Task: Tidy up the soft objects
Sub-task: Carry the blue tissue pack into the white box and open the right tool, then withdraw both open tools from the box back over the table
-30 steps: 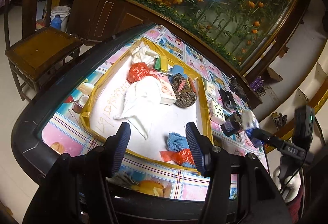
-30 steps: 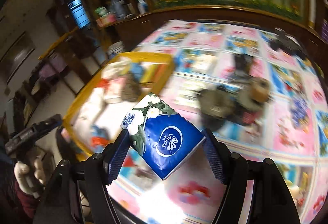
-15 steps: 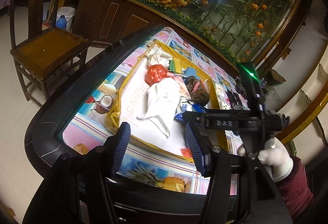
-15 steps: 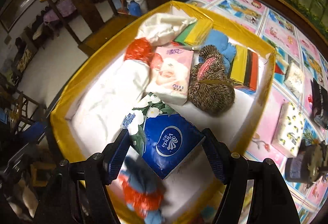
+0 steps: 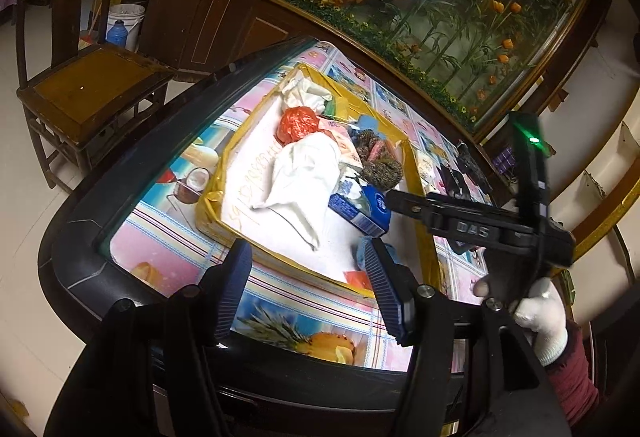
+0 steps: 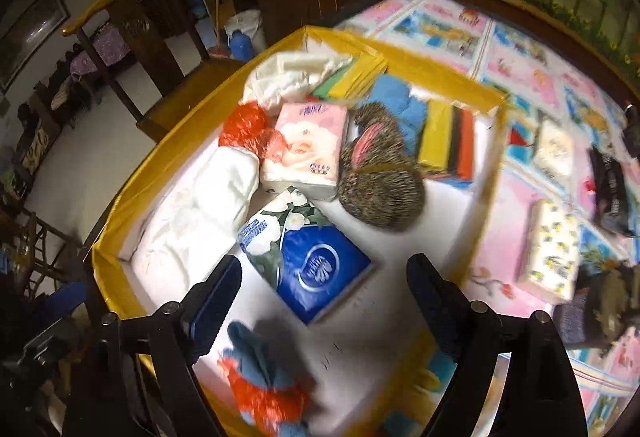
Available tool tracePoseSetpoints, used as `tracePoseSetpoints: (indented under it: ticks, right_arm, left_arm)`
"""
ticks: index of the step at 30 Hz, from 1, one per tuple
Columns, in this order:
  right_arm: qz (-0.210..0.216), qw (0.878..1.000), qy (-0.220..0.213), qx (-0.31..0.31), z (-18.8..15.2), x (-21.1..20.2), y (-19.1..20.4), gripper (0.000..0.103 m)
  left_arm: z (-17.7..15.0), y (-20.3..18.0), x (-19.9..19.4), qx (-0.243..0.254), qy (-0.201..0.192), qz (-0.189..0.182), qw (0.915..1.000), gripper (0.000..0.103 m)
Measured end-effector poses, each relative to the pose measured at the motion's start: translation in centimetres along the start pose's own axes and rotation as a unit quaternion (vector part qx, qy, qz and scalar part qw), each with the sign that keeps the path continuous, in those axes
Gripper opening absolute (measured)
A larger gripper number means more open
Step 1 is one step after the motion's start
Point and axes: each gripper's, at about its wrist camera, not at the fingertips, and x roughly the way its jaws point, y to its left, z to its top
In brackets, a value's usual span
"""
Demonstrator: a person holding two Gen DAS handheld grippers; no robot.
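Observation:
A blue tissue pack [image 6: 308,257] lies inside the yellow-rimmed white tray [image 6: 404,65], beside a white cloth [image 6: 208,205], a pink tissue pack [image 6: 308,149] and a brown knitted hat [image 6: 380,189]. My right gripper [image 6: 324,289] is open just above and behind the blue pack, not touching it. The blue pack also shows in the left wrist view [image 5: 360,209] under the right gripper's arm [image 5: 472,225]. My left gripper [image 5: 308,289] is open and empty over the near tray edge [image 5: 216,229].
Two patterned tissue packs [image 6: 552,249] and dark items [image 6: 612,189] lie on the table right of the tray. A blue and red cloth [image 6: 264,385] sits in the tray's near corner. A wooden chair [image 5: 88,89] stands left of the table.
My right gripper carried the blue tissue pack over the tray, opened and let it go; the pack now lies in the tray. My left gripper stayed open near the front edge.

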Motion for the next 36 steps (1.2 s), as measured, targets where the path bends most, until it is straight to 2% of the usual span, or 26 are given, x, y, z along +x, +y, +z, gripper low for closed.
tracePoseSetpoints:
  ticks: [4, 8, 13, 17, 36]
  right_arm:
    - [-0.06, 0.995, -0.072, -0.024, -2.5, -4.8, -0.1, 0.092]
    - [-0.123, 0.984, -0.129, -0.023, -5.4, -8.8, -0.8, 0.095]
    - [-0.176, 0.972, -0.155, -0.008, -8.0, -11.2, -2.2, 0.095]
    - [-0.194, 0.968, -0.16, 0.005, -9.1, -11.0, -3.4, 0.095]
    - [-0.204, 0.966, -0.147, 0.063, -12.1, -11.9, -11.4, 0.098]
  left_arm:
    - [-0.3, -1.4, -0.1, 0.016, 0.003, 0.001, 0.9999, 0.058]
    - [-0.5, -3.2, -0.2, 0.033, 0.004, 0.003, 0.9994, 0.058]
    - [-1.1, -5.8, 0.2, 0.058, 0.013, 0.004, 0.9982, 0.058]
    - [-1.6, -7.7, 0.6, 0.077, 0.023, 0.005, 0.9967, 0.058]
    - [-4.4, -14.5, 4.3, 0.144, 0.079, 0.004, 0.9865, 0.058]
